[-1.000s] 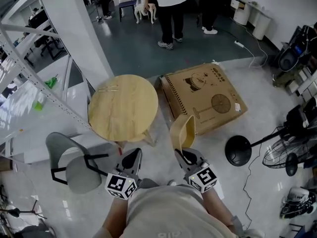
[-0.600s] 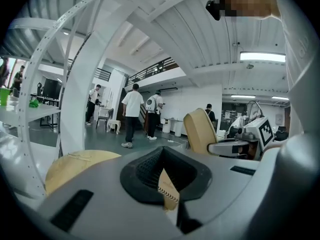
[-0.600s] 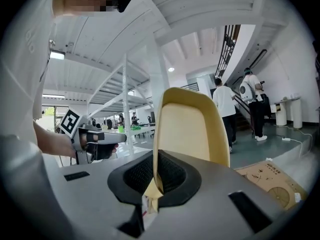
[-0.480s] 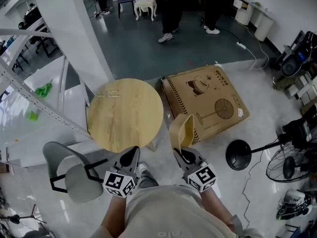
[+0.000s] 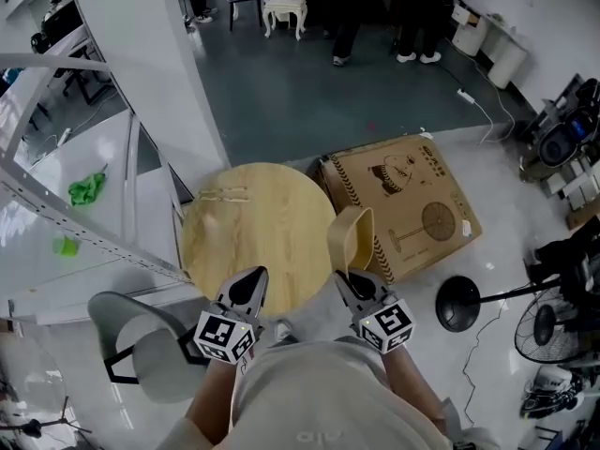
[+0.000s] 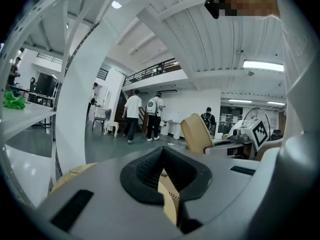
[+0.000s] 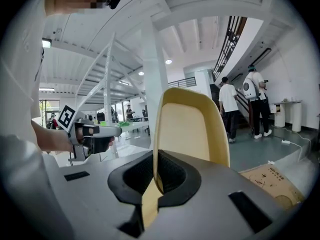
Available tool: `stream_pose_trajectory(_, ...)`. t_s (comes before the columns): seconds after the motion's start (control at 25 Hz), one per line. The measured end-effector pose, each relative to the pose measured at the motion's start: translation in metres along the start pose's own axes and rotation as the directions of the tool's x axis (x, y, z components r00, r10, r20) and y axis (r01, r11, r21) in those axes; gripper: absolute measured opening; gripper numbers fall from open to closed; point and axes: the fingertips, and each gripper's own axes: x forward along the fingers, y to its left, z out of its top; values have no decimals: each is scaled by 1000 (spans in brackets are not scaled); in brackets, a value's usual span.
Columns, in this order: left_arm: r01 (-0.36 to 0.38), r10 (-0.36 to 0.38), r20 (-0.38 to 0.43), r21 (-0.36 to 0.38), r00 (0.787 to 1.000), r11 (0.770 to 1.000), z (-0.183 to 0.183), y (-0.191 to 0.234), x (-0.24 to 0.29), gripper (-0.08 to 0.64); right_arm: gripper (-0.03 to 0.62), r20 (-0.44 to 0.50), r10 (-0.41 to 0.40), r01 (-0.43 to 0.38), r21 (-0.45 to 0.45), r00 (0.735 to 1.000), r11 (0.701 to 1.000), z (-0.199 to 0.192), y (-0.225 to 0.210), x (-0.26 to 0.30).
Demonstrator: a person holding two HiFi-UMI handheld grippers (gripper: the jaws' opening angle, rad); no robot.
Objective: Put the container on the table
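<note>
Read task status as partly complete: pickup done, placement outstanding.

Locate the container [image 5: 351, 238] aloft in the head view, hollow side showing to that camera. Note its place at the right-hand rim of the round wooden tabletop [image 5: 253, 237], overlapping the near corner of the cardboard box [image 5: 405, 200] on the floor. Record no apparent contact with the wood.

Check the right tongs [image 5: 349, 279]: pressed together on one thin wall of the container, with the rest of the shell rising clear beyond the pads in the right gripper view. Treat this as an edge pinch only; expect some swing of the shell if jolted.

Check the left tongs [image 5: 249, 289]: pressed together, pinching nothing, level with the right pair and in line with the near rim of the tabletop. Through the thin slit in the left gripper view, see only the box beyond.

Remaining, by judgement:
- Carry the container leftward until wholly over bare wood.
- Lower until the base rests.
- Spread the right tongs and draw back.

Keep clear of the pair of thin pale sticks [image 5: 223, 194] near the far rim; identity not determinable. Disregard the grey chair [image 5: 141, 331] beside the tabletop.
</note>
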Motion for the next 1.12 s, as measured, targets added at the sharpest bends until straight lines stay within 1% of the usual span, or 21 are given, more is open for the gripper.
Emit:
stream_pose_trajectory(0.16, -6, 6, -18, -14, 1000, 1000, -1, 34, 6, 15, 32, -34, -3, 4, 19, 999, 1000, 1, -10, 34)
stream_pose_trajectory(0.28, -14, 13, -29, -27, 999, 1000, -2, 47, 15, 15, 32, -55, 8, -6, 42, 998, 999, 1, -21, 53)
stream_pose_trajectory(0.4, -31, 29, -39, -36, 999, 999, -2, 55, 28, 15, 32, -99, 24, -21, 38, 995, 999, -6, -38, 71)
stream_pose_trajectory(0.52, -68, 65, -52, -52, 997, 996, -5, 65, 43, 15, 32, -147, 55, -50, 38, 988, 998, -17, -59, 91)
stream_pose_trajectory(0.64, -124, 120, -65, -63, 991, 990, -8, 77, 60, 15, 32, -182, 94, -87, 43, 979, 995, -25, -84, 113)
stream_pose_trajectory(0.88, -244, 234, -98, -95, 967, 965, -15, 96, 83, 15, 32, -272, 171, -164, 48, 947, 985, -47, -129, 158)
stream_pose_trajectory(1.12, -374, 358, -134, -119, 924, 920, -22, 113, 85, 15, 32, -351, 251, -245, 64, 902, 968, -70, -149, 201)
